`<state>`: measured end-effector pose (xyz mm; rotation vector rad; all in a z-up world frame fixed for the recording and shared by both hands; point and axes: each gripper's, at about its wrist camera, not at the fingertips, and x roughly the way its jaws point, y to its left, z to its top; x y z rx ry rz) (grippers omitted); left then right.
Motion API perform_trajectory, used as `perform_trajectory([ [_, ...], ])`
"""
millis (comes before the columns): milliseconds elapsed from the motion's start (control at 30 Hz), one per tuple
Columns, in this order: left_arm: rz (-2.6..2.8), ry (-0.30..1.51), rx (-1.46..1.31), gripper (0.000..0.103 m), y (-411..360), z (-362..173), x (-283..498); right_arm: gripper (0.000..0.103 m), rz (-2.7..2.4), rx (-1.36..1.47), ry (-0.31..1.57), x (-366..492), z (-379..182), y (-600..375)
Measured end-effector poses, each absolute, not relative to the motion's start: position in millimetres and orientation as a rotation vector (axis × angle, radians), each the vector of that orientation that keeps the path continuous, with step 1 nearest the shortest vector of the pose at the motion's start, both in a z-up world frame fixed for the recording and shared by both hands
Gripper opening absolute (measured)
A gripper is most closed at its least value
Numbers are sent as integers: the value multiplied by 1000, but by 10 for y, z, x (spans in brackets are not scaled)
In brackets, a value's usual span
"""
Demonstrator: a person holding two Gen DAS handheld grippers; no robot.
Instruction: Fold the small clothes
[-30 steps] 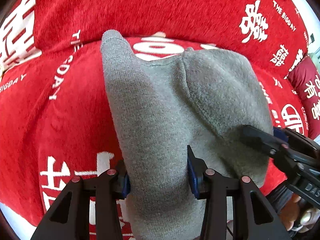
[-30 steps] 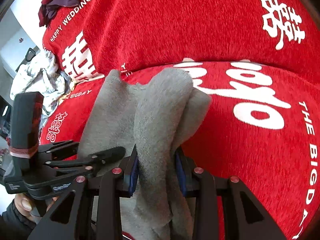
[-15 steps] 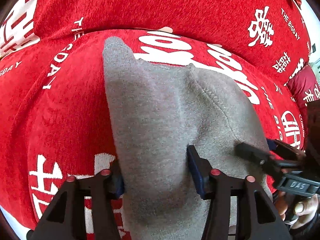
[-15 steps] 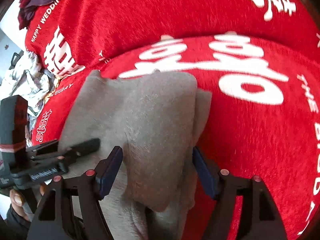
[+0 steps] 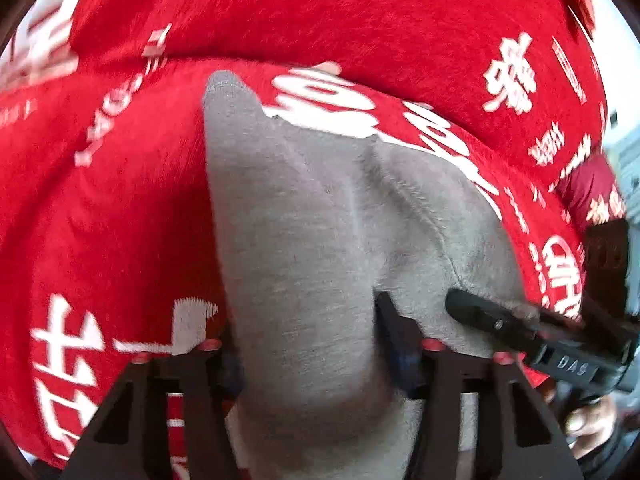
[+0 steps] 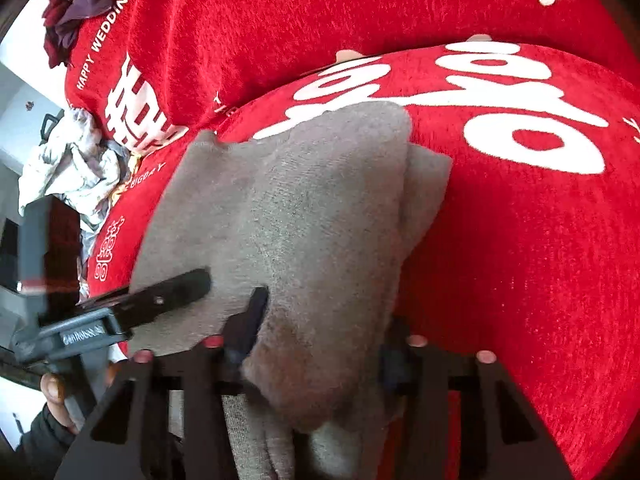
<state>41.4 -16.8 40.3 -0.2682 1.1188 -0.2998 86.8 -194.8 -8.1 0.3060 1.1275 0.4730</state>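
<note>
A small grey knit garment (image 5: pixel 320 216) lies folded on a red blanket (image 5: pixel 112 208) with white lettering. My left gripper (image 5: pixel 308 344) has its jaws spread, with the garment's near edge lying loose between them. My right gripper (image 6: pixel 320 340) is also spread around the garment (image 6: pixel 312 208), whose near end bunches between the fingers. Each gripper shows in the other's view: the right one (image 5: pixel 520 332) at the lower right, the left one (image 6: pixel 140 312) at the lower left, both resting against the cloth.
The red blanket covers a cushioned seat and backrest (image 6: pixel 320 12). A heap of white and pale clothes (image 6: pixel 76 164) lies at the left, and dark purple cloth (image 6: pixel 76 4) sits at the upper left. A dark red cushion (image 5: pixel 592 192) is at the right edge.
Both grippers have opened and let go of the grey garment. It has dropped from a raised bunch to lie flatter on the blanket, and both grippers have drawn slightly back.
</note>
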Motion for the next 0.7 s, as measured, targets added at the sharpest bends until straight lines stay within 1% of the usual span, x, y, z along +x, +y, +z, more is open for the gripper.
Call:
perform_trajectory([
  [67, -302, 1121, -254, 46, -185, 502, 388, 39, 488, 329, 1111, 808, 34, -1972],
  [233, -322, 1077, -269, 46, -189, 860, 221, 37, 513, 328, 1045, 576, 384, -2009],
  [300, -328, 1066, -271, 46, -207, 926, 171, 37, 518, 336, 1027, 525, 470, -2045],
  [400, -329, 1078, -257, 46, -255, 830, 166, 37, 521, 303, 1018, 478, 466, -2062],
  [467, -325, 1132, -263, 46, -273, 620, 179, 38, 504, 294, 1055, 484, 283, -2079],
  [500, -319, 1161, -263, 51, -290, 478, 191, 37, 495, 280, 1070, 486, 198, -2074],
  [533, -300, 1162, -264, 59, -284, 371, 179, 38, 477, 257, 1092, 486, 66, -2066],
  [600, -276, 1131, -304, 81, -206, 314, 135, 40, 466, 268, 1107, 471, -100, -2122],
  [667, -264, 1161, -337, 90, -124, 294, 149, 44, 478, 337, 1105, 480, -132, -2224],
  [700, -273, 1180, -357, 91, -84, 302, 162, 51, 472, 351, 1120, 496, -136, -2254],
])
